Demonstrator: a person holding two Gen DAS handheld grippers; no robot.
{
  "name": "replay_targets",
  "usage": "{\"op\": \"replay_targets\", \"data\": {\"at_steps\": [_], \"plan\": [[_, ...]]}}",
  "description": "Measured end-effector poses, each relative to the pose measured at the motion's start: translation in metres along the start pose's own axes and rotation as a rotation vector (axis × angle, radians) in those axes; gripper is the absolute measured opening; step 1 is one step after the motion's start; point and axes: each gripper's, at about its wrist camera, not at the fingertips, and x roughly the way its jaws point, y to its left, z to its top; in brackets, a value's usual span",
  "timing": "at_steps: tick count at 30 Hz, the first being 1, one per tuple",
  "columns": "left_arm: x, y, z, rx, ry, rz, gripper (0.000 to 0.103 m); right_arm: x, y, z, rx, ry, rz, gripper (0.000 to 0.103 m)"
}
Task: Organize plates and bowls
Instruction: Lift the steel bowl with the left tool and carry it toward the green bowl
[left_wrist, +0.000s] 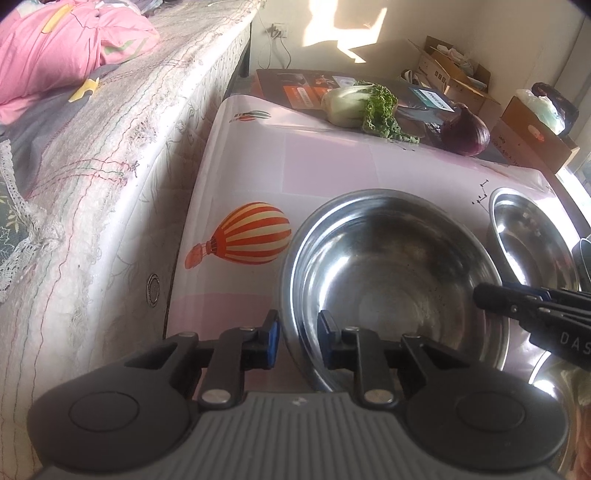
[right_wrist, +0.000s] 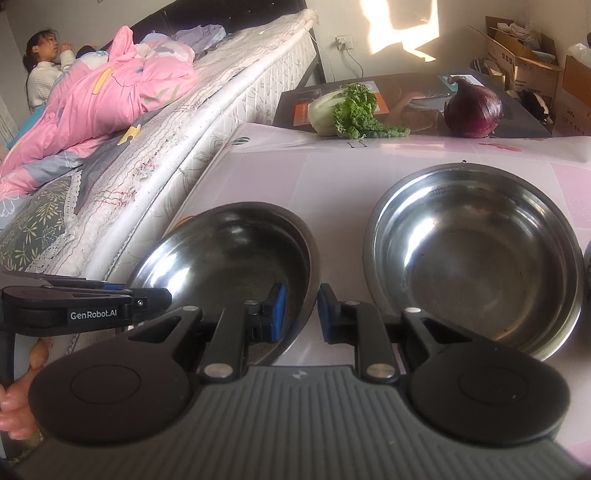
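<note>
Here, both fingers (left_wrist: 271, 338) parted (straddling bowl (left_wrist: 391, 266) rims)

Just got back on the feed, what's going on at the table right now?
Both tongs are open, each straddling the rim of the same steel bowl on the pink balloon-print tablecloth. The left tongs sit at its left rim, the right tongs at its right rim. A second steel bowl sits just to the right, untouched. A cabbage and a red onion lie further back.
</note>
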Motion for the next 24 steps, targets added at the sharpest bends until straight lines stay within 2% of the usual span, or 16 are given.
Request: {"op": "replay_targets", "data": {"at_steps": [4,11,14,20,24], "plan": [[0.003,0.004,0.003,-0.02,0.006,-0.026,0.023,0.001,-0.006,0.0,0.019,0.004,-0.003,0.018],[0.014,0.003,0.008,-0.027,0.009,-0.017,0.023,0.007,-0.011,0.007,0.041,-0.02,-0.014,0.018],[0.016,0.002,0.008,-0.022,0.006,-0.005,0.019,0.013,-0.012,0.008,0.046,-0.024,-0.013,0.018],[0.016,0.001,0.009,-0.017,-0.004,0.004,0.019,0.019,-0.008,0.007,0.043,-0.035,-0.002,0.011],[0.013,0.0,0.009,-0.013,-0.011,0.015,0.019,0.02,-0.006,0.007,0.039,-0.041,-0.003,0.011]]}}
